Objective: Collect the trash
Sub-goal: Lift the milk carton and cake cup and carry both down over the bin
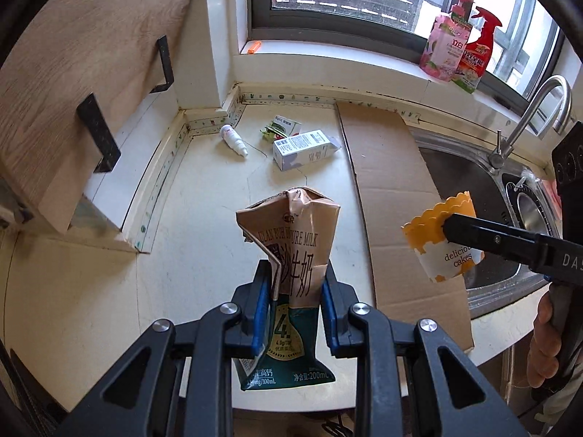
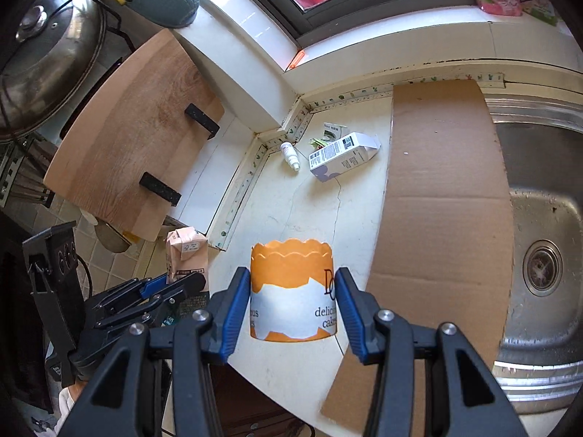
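Observation:
My left gripper (image 1: 297,284) is shut on a crumpled brown and green milk carton (image 1: 291,247), held above the white counter (image 1: 204,225). My right gripper (image 2: 293,291) is shut on an orange and white paper cake cup (image 2: 291,287). The cup also shows in the left wrist view (image 1: 442,236), and the carton shows in the right wrist view (image 2: 187,255). Far back on the counter lie a white box (image 1: 304,153), a small white bottle (image 1: 233,140) and a green and white wrapper (image 1: 282,127). They also show in the right wrist view: box (image 2: 342,156), bottle (image 2: 290,156).
A flat cardboard sheet (image 1: 393,196) lies between the counter and the steel sink (image 2: 539,218) with its tap (image 1: 528,116). A wooden board (image 1: 73,83) leans at the left. Detergent bottles (image 1: 459,47) stand on the windowsill. A pot lid (image 2: 47,62) is far left.

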A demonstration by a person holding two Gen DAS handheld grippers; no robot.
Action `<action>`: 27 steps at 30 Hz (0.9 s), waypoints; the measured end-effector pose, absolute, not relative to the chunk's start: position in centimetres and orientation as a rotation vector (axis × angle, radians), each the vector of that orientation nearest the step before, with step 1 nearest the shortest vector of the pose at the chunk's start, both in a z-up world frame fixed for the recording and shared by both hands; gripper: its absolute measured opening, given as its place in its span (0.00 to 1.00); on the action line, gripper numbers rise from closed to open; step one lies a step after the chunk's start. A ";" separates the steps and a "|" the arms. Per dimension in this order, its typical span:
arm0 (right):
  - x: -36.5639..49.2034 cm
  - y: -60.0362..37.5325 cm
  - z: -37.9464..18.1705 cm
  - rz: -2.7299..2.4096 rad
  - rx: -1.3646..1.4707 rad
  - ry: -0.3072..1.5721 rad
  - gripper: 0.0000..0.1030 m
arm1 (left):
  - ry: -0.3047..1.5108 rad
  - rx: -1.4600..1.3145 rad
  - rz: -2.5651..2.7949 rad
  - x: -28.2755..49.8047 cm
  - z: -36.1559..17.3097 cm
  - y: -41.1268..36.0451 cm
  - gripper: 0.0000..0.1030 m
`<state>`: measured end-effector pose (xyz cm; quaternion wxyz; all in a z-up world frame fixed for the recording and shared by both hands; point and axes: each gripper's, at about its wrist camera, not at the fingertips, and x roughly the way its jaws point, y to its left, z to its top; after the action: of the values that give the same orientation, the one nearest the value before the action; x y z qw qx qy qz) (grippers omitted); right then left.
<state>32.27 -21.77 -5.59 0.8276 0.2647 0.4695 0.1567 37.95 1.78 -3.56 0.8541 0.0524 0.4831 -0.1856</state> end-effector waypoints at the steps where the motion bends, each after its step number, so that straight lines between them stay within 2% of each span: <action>1: 31.0 -21.6 -5.2 0.326 0.560 0.985 0.46 | 1.015 0.100 -0.393 37.1 -3.6 2.0 0.23; 12: 18.2 -18.6 -3.9 0.213 0.554 0.904 0.46 | 0.978 0.053 -0.440 26.6 -4.1 5.8 0.23; 27: 6.4 -12.5 -8.0 0.162 0.483 1.040 0.46 | 1.044 0.092 -0.549 15.6 -8.3 6.9 0.23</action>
<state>6.42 -12.45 -7.97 0.8369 0.2283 0.4915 0.0765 15.62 6.90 -8.31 0.8300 0.0435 0.4920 -0.2590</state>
